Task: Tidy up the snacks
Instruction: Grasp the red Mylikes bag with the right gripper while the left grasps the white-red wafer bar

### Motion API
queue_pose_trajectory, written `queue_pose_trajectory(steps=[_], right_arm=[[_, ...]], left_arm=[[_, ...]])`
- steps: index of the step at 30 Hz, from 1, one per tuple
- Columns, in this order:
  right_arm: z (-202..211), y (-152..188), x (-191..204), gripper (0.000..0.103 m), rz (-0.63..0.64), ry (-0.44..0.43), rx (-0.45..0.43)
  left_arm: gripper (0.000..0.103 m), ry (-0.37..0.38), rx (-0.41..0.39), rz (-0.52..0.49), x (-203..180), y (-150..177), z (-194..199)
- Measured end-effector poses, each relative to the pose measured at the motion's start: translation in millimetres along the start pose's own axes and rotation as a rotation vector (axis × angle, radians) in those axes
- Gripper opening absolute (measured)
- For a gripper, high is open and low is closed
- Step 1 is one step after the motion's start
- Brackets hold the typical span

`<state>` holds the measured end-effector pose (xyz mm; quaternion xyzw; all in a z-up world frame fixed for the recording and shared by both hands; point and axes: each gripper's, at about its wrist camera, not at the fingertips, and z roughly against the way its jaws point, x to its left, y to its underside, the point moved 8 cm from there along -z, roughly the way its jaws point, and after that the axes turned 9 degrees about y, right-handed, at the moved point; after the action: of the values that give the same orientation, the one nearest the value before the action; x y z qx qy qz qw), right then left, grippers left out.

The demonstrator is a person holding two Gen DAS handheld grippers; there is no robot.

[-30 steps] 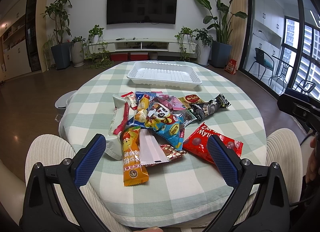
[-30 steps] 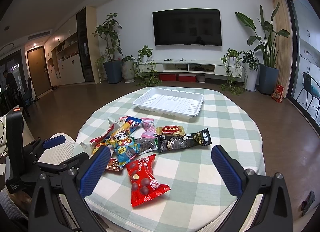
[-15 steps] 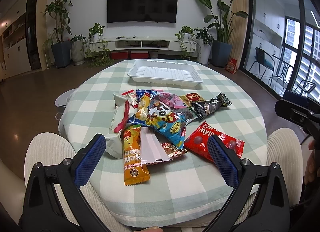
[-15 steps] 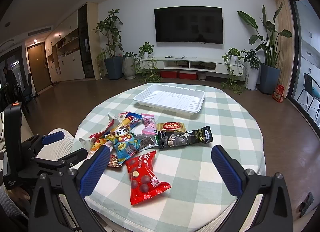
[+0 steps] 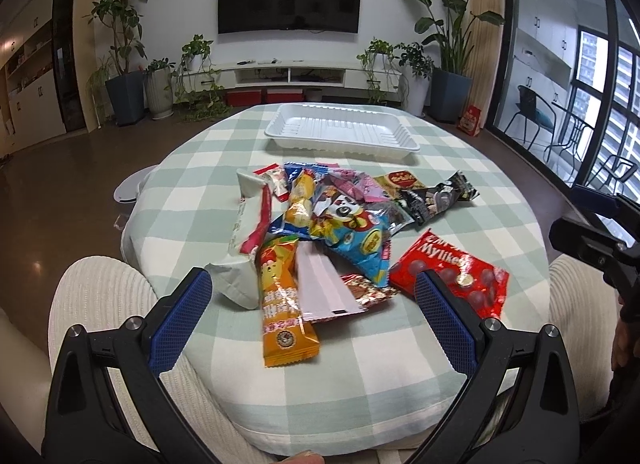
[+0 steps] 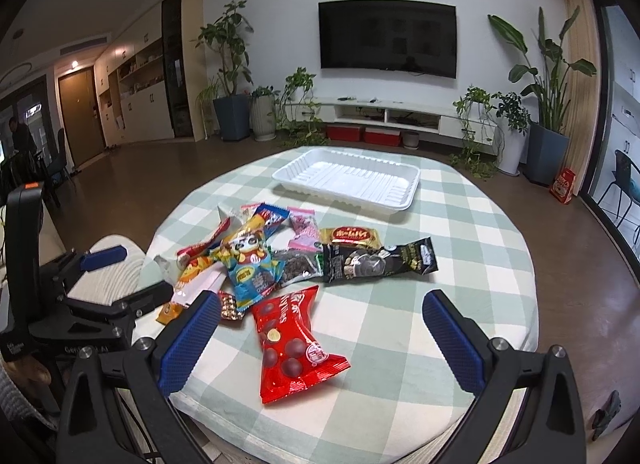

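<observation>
A heap of several snack packets lies on the round checked table (image 5: 460, 168): an orange bar (image 5: 282, 308), a red chocolate-ball bag (image 5: 452, 274) (image 6: 290, 340), a blue panda bag (image 5: 352, 224) (image 6: 250, 260), a black packet (image 6: 378, 262) and others. An empty white tray (image 5: 340, 132) (image 6: 348, 180) sits at the far side. My left gripper (image 5: 312, 316) is open and empty above the near edge, in front of the orange bar. My right gripper (image 6: 320, 340) is open and empty above the red bag.
My knees in cream trousers (image 5: 100, 296) press against the table's near edge. The other gripper shows at the right edge of the left view (image 5: 596, 232) and at the left of the right view (image 6: 80, 304). Potted plants, a TV and a low cabinet stand far behind.
Both grippers have drifted slightly forward toward the snack heap and stay open. The snacks and tray have not moved.
</observation>
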<state>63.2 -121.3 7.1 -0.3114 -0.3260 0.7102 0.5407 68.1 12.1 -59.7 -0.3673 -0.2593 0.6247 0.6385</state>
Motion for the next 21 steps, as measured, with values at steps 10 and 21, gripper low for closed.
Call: queue_pose_trajectory(steps=[10,21], right_arm=[[-37,26,24,0.101,0.209,0.004,0.134],[-68,48,52,0.083,0.326,-0.003,0.213]], left_arm=[[0.103,-0.014,0.101,0.008,23,14,-19],[0.103,-0.004,0.174,0.087,59,17,-55]])
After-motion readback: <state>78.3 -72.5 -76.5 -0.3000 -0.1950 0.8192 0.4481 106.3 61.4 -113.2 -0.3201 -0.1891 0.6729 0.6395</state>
